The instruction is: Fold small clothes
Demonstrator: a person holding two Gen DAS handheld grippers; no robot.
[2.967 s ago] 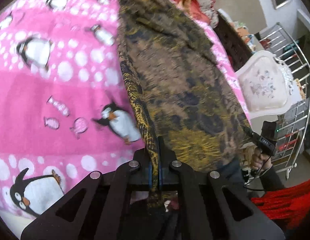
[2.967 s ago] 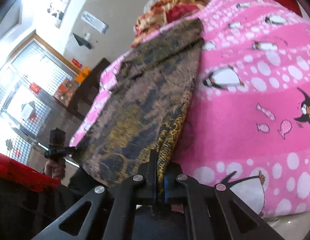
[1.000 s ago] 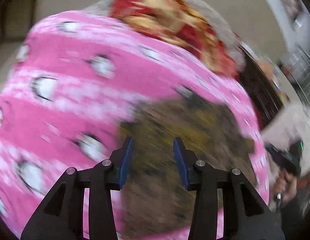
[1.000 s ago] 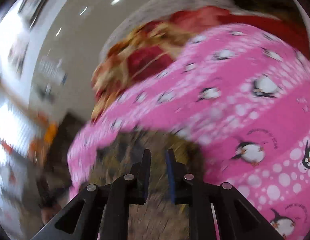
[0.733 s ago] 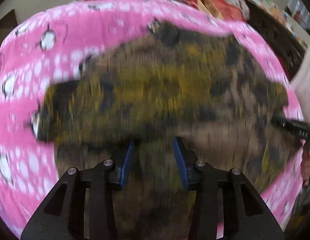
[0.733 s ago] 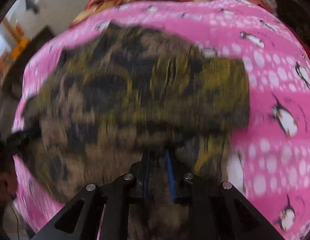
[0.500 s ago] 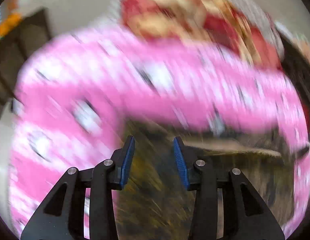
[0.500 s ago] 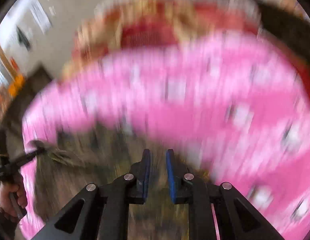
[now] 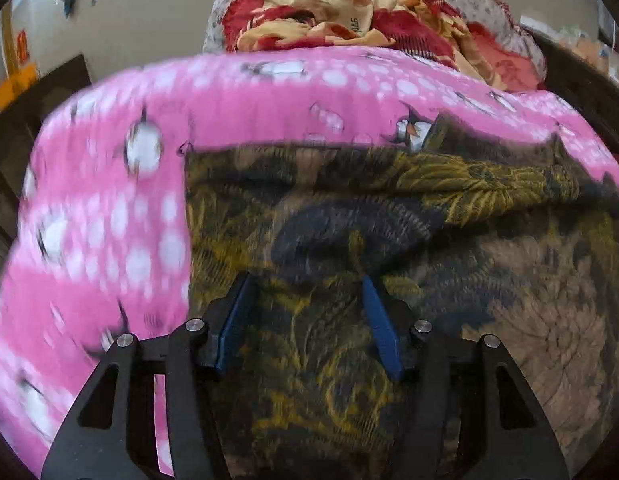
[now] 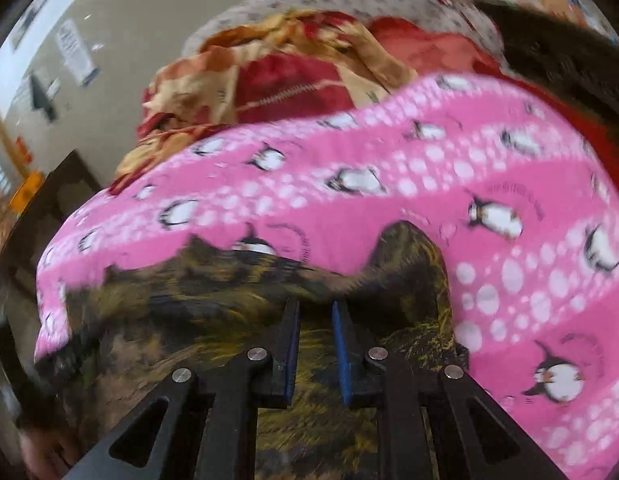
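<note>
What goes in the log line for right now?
left tongs: open, empty | right tongs: open, empty | brown patterned garment: on pink penguin blanket

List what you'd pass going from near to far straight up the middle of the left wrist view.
left hand-held gripper → brown and yellow patterned garment → pink penguin blanket → red and gold crumpled cloth → beige wall

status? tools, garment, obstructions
Left tool open, right tool open, both empty. Garment folded over on pink blanket. Nothing in the way.
</note>
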